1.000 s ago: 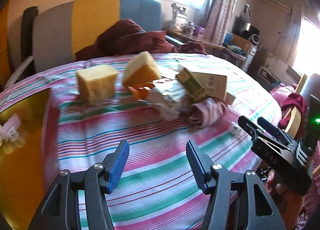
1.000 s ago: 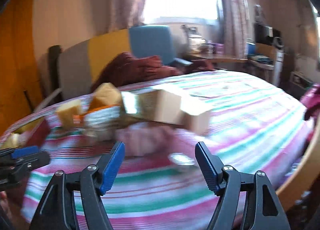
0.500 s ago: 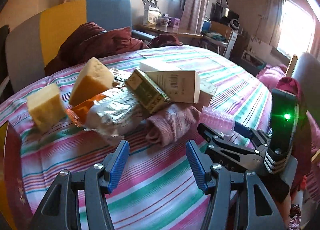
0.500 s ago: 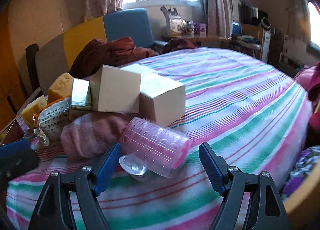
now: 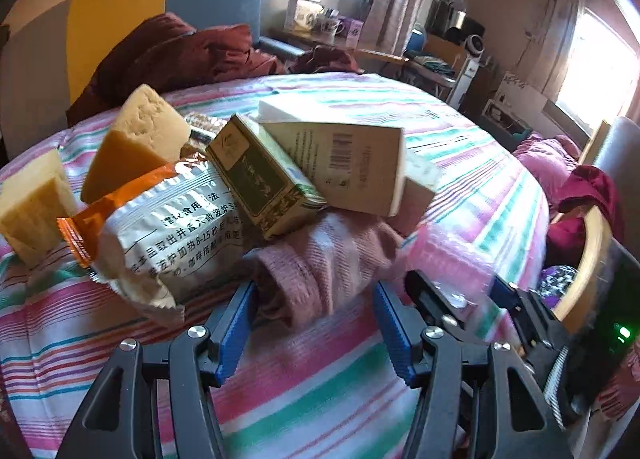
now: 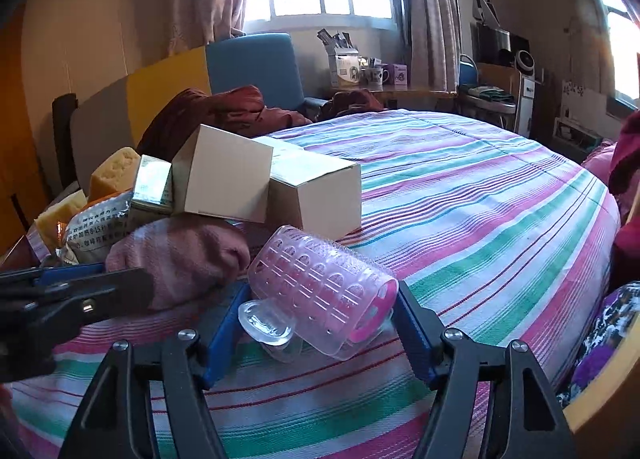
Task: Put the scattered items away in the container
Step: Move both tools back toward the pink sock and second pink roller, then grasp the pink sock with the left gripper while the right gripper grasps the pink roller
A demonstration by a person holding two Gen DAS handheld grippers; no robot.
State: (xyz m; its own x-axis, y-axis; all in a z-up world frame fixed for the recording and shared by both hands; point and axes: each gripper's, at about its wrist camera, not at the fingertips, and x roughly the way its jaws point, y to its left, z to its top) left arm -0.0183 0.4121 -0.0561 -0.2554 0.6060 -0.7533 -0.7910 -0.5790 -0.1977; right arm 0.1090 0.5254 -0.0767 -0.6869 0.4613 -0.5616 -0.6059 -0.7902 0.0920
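Note:
A heap of items lies on the striped cloth. In the left wrist view my open left gripper (image 5: 314,323) straddles the near end of a rolled pink towel (image 5: 320,259); behind it lie a white snack packet (image 5: 168,227), a dark green box (image 5: 264,175), a beige carton (image 5: 348,159) and two yellow sponges (image 5: 140,139). In the right wrist view my open right gripper (image 6: 322,325) has its jaws around a pink hair roller (image 6: 320,283) and a clear clip (image 6: 266,319), not closed on them. The towel (image 6: 180,255) lies left of the roller.
The table (image 6: 500,199) is round with a striped cloth, dropping off on the right. A wooden-rimmed basket (image 5: 588,259) sits at the right edge with cloth in it. A chair with dark red clothes (image 5: 172,55) stands behind. The left gripper shows in the right wrist view (image 6: 72,295).
Both grippers moved forward into the heap. The left one closed in on the pink towel; the right one brought its open jaws around the pink roller.

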